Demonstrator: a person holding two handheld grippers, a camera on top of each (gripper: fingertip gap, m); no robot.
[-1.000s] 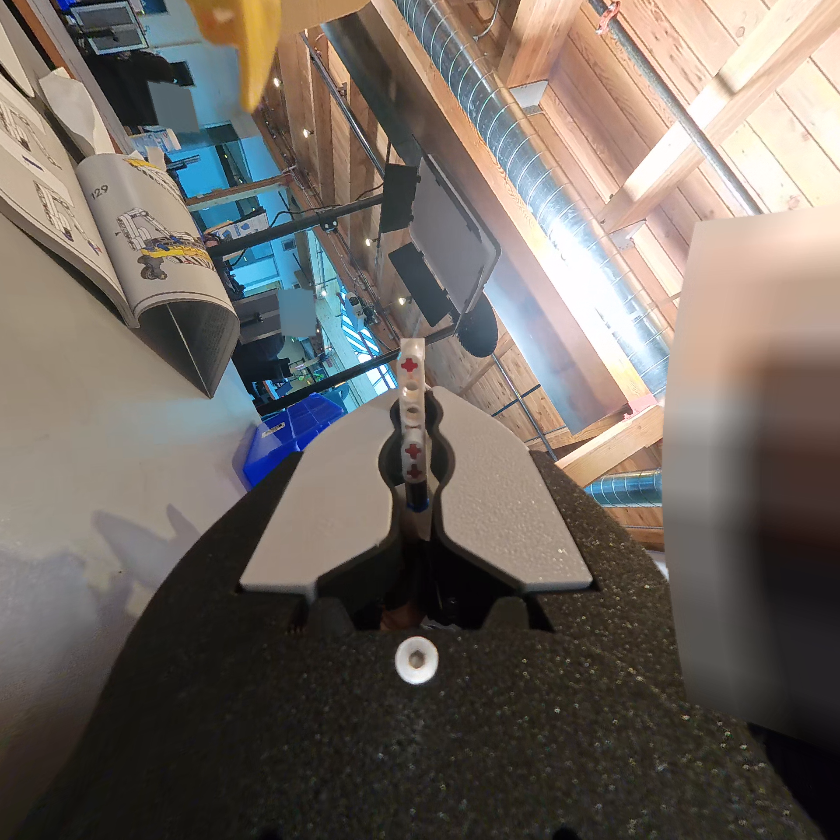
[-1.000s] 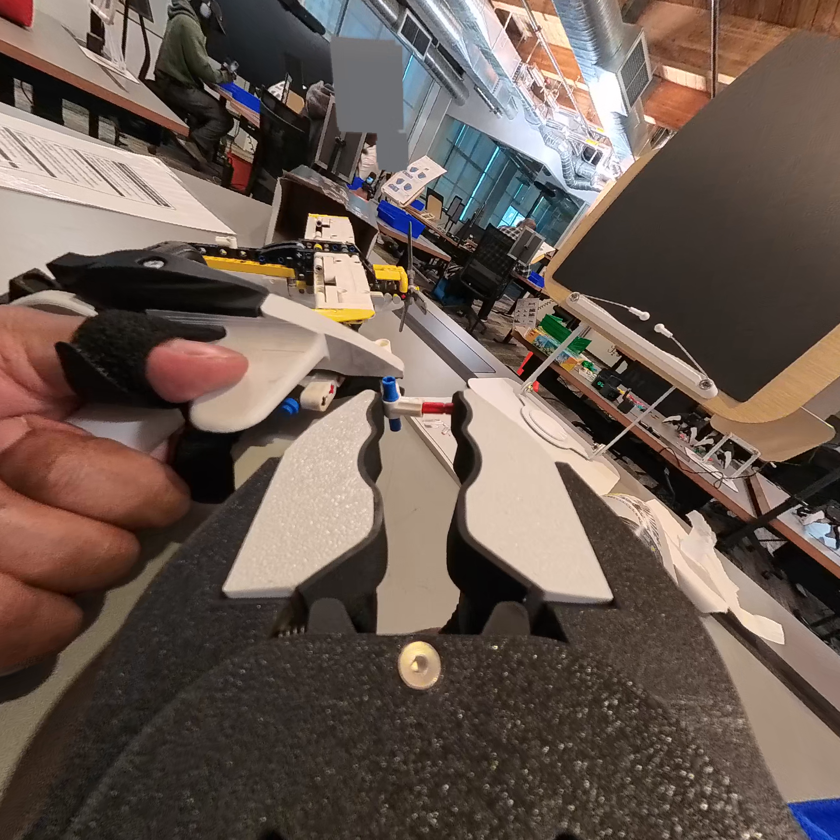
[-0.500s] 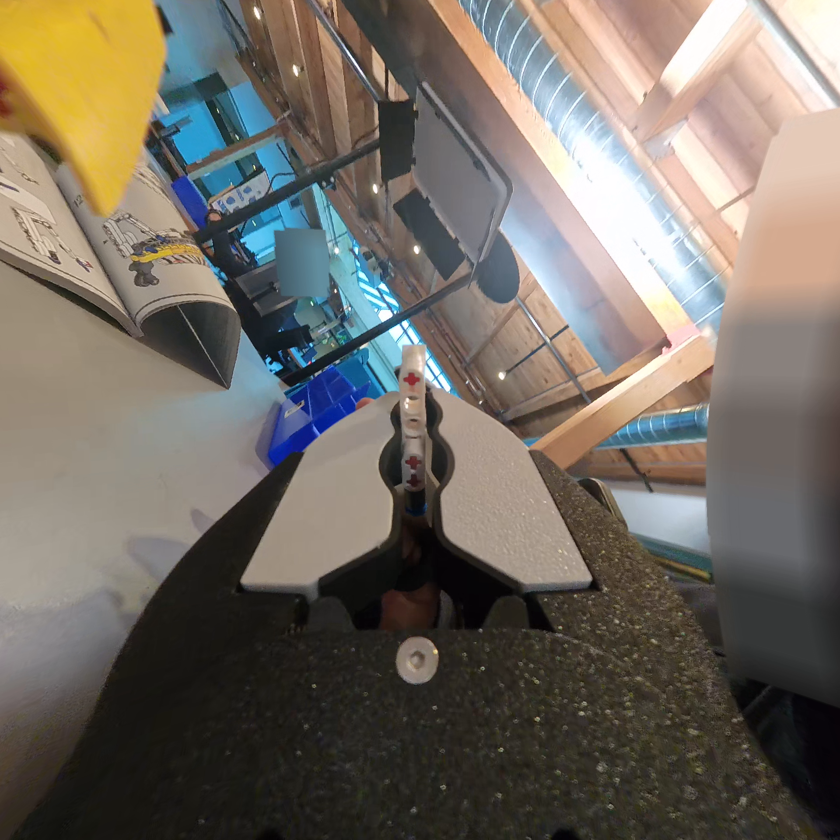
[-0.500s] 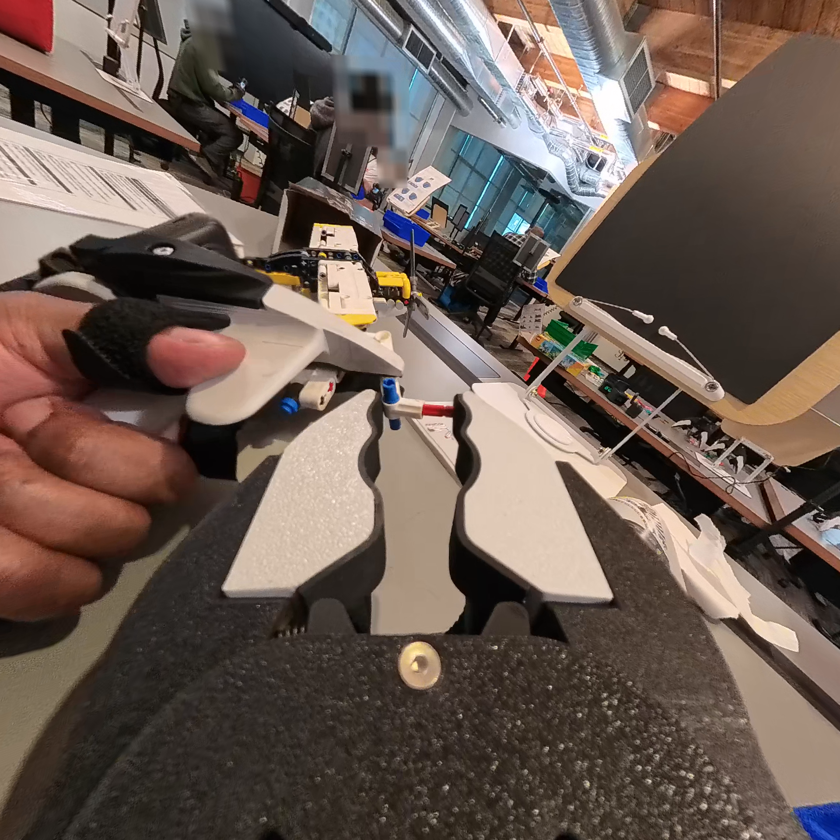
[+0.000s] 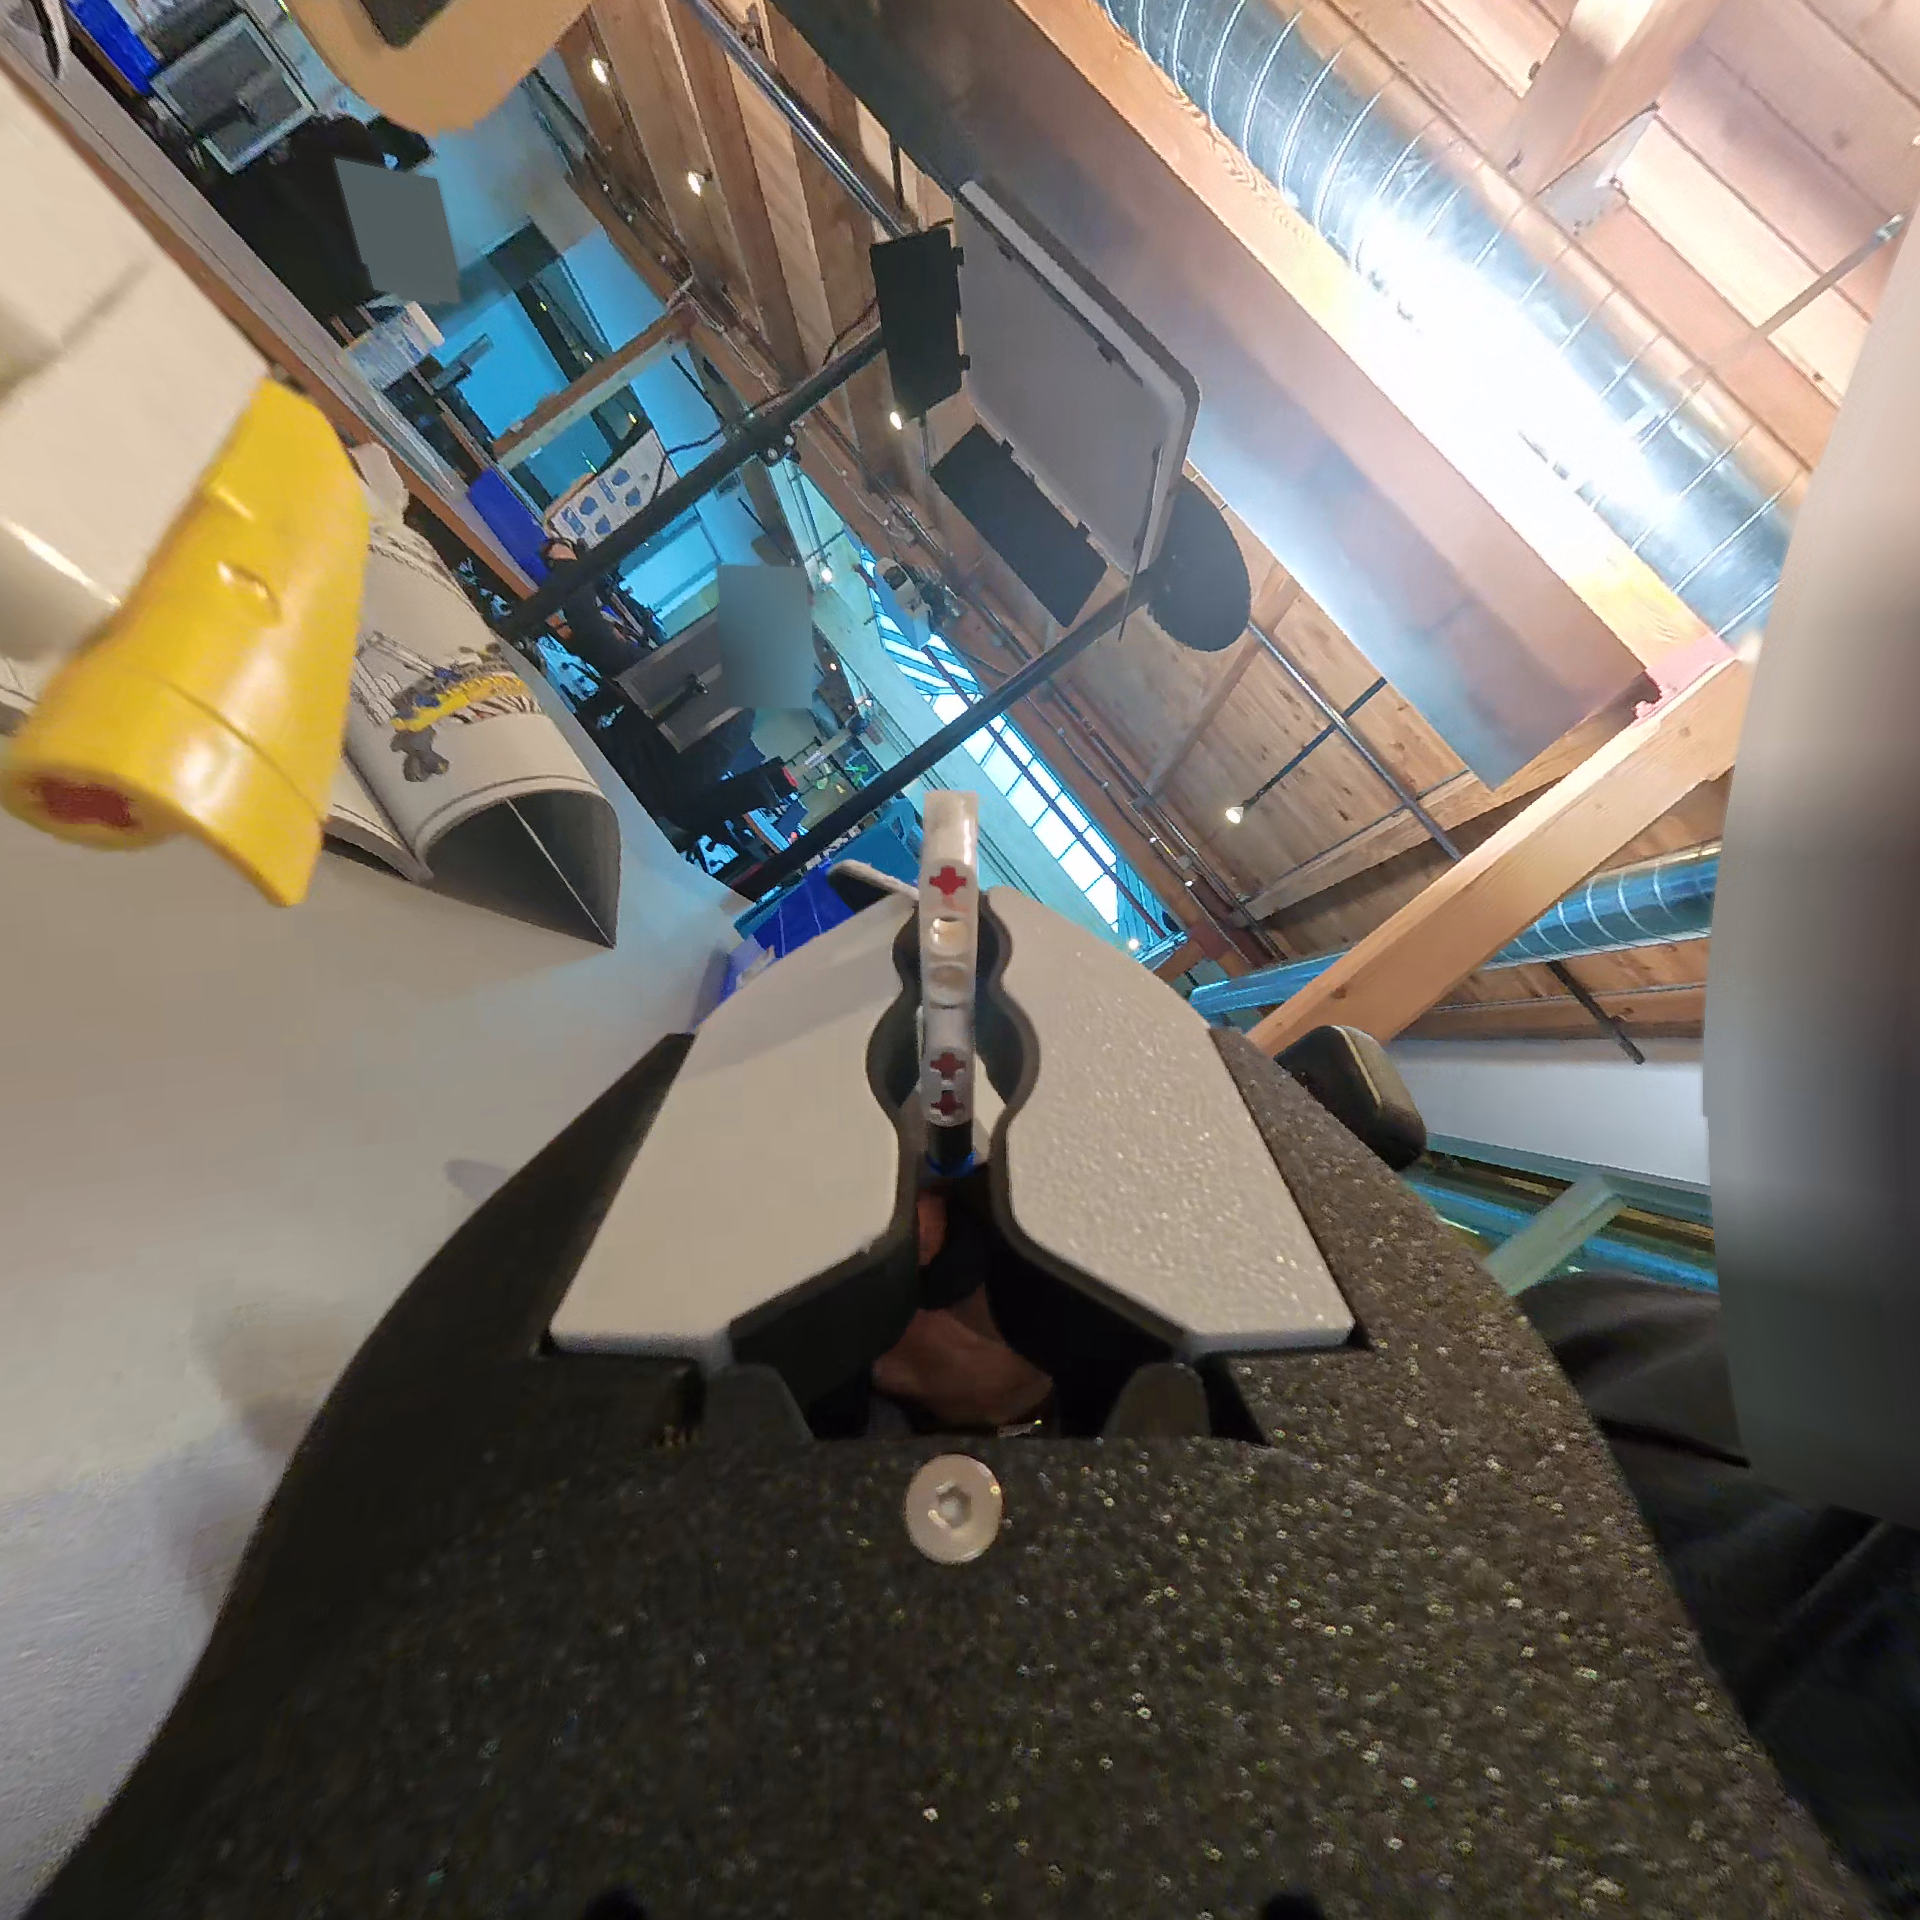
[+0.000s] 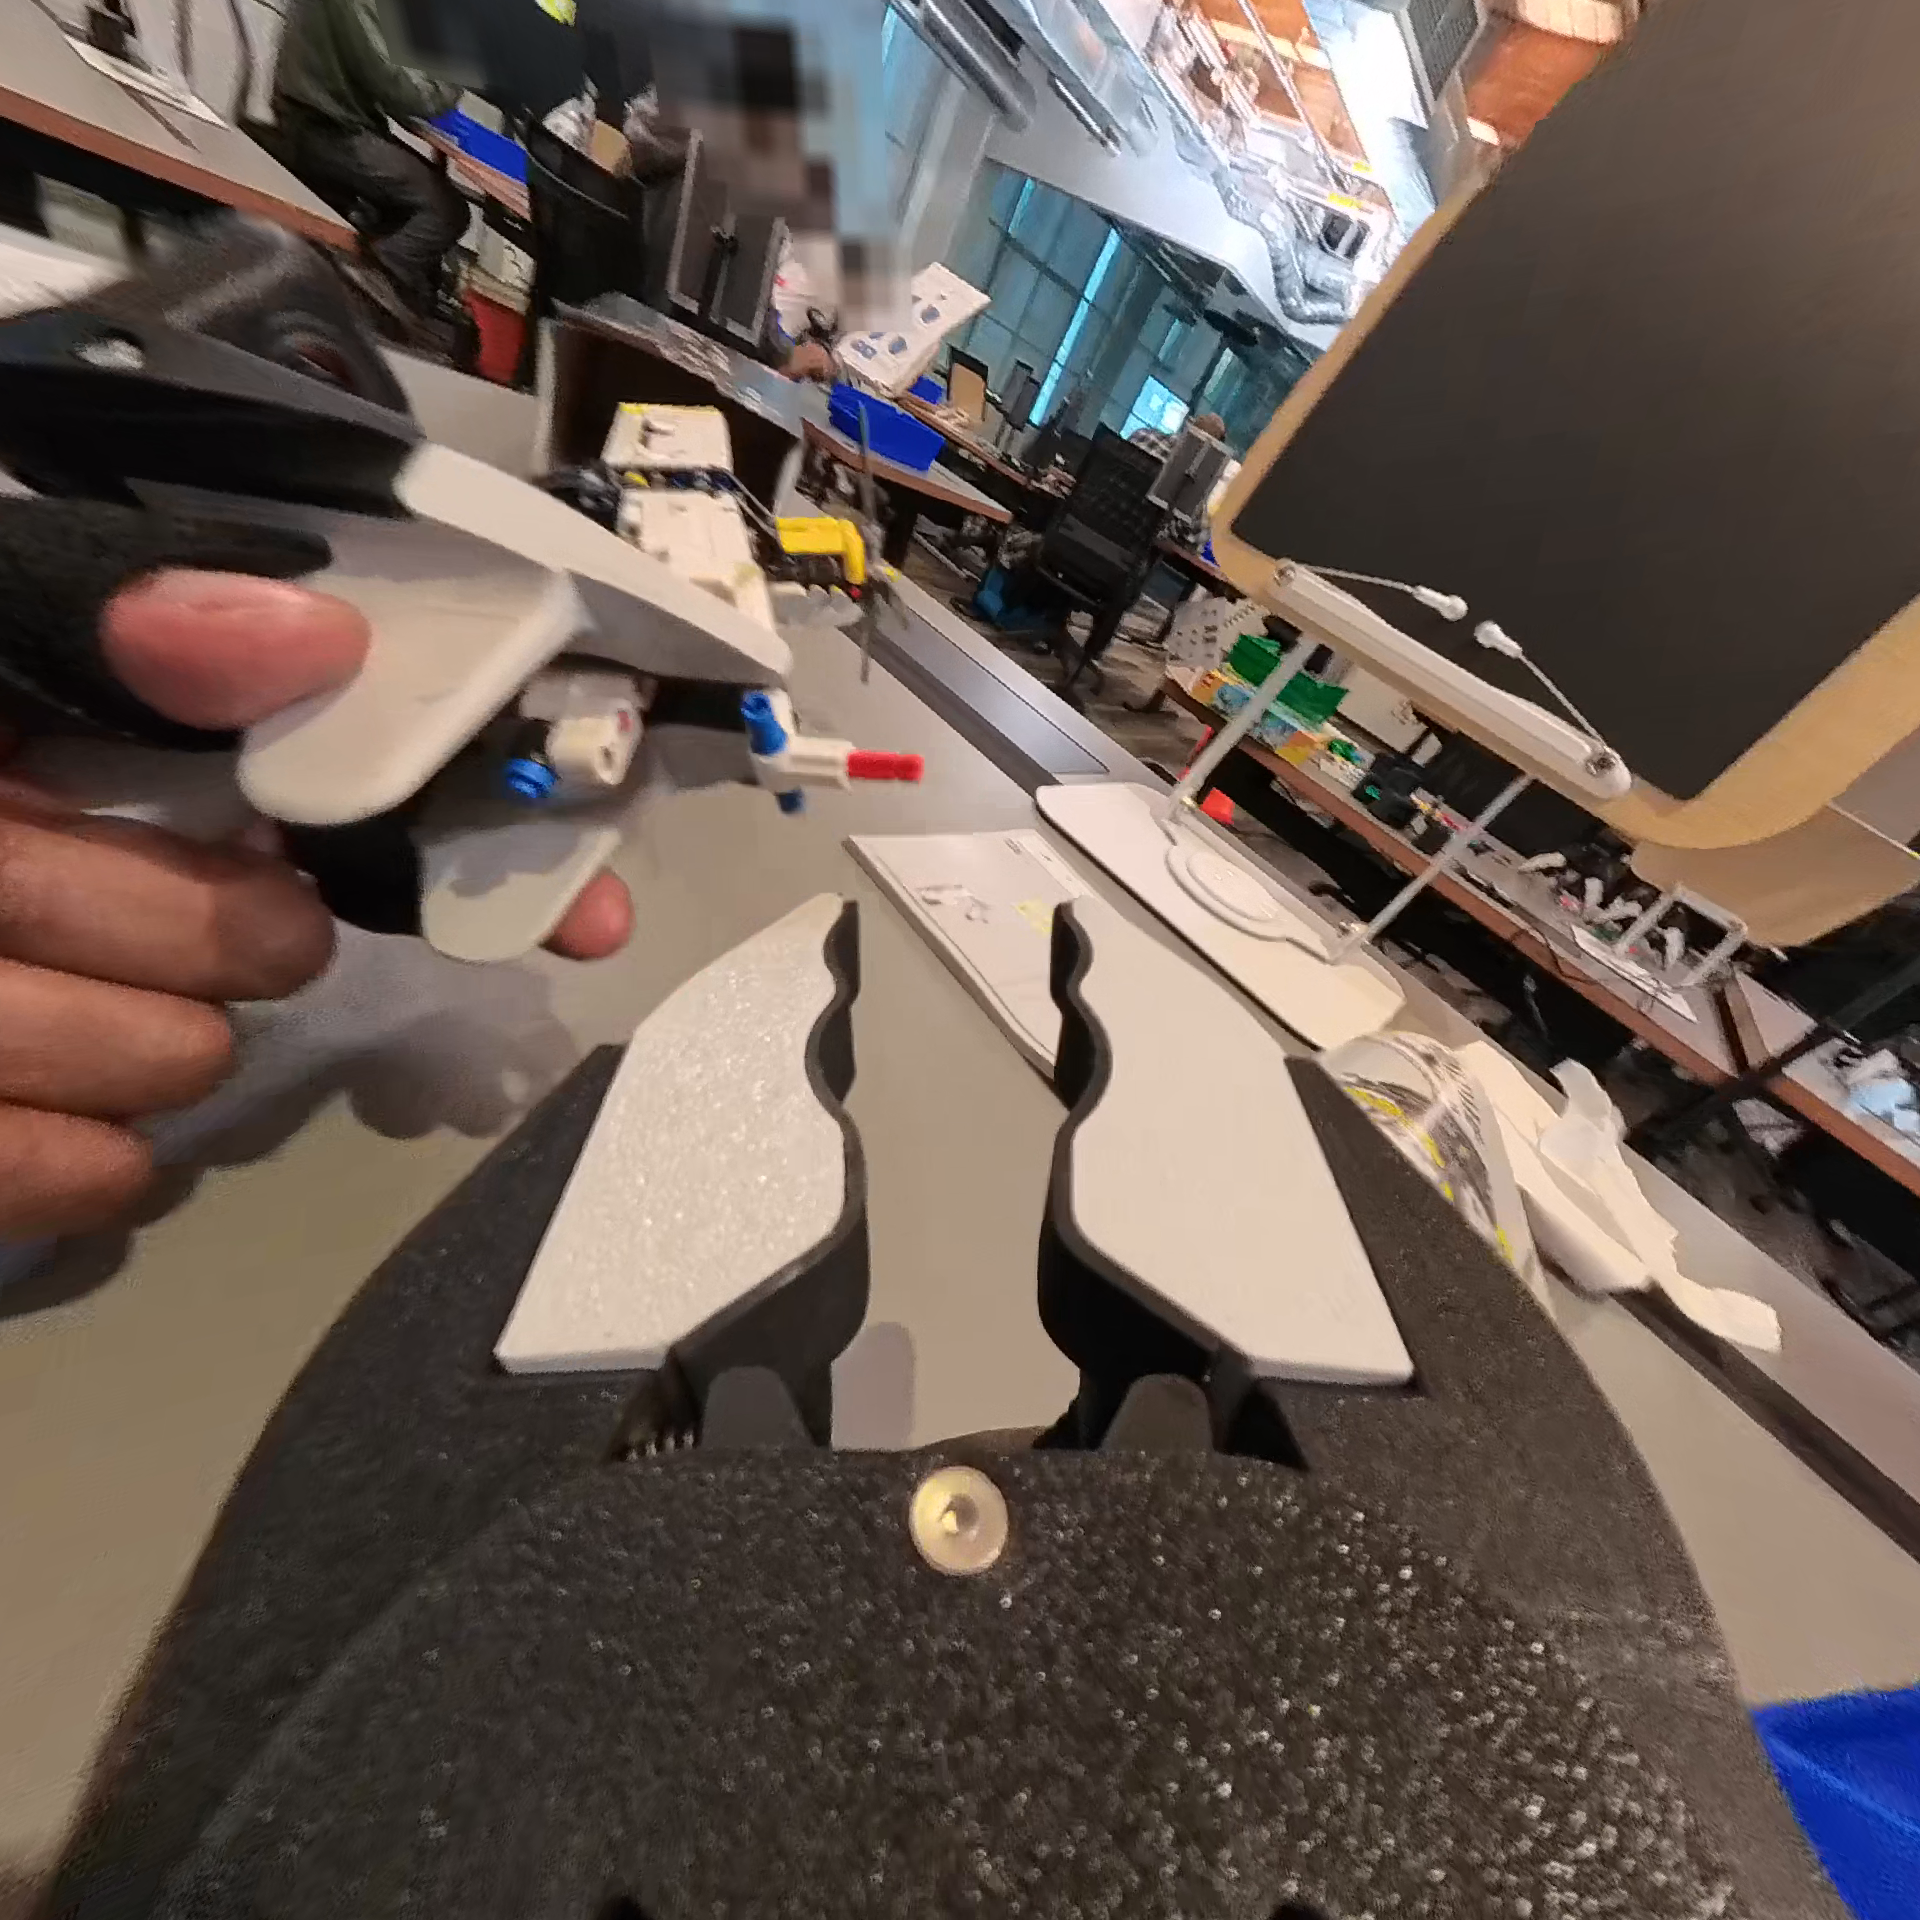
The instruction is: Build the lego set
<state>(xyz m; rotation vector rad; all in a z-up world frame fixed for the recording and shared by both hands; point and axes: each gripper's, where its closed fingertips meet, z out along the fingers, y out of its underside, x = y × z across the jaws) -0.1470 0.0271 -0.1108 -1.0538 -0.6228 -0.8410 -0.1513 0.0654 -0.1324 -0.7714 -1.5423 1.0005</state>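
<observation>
Above grey table (image 6: 727,914), left gripper (image 6: 665,717) fingers clamping white beam (image 5: 951,966).

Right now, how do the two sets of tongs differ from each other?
The left tongs are nearly closed, both pads pressing a thin white beam with red cross pins; the right tongs stand apart with only grey table between them. The left tongs point up toward a wooden ceiling; the right tongs point along the table. Both have pale grey fingers with wavy black inner edges on a black foam body.
</observation>
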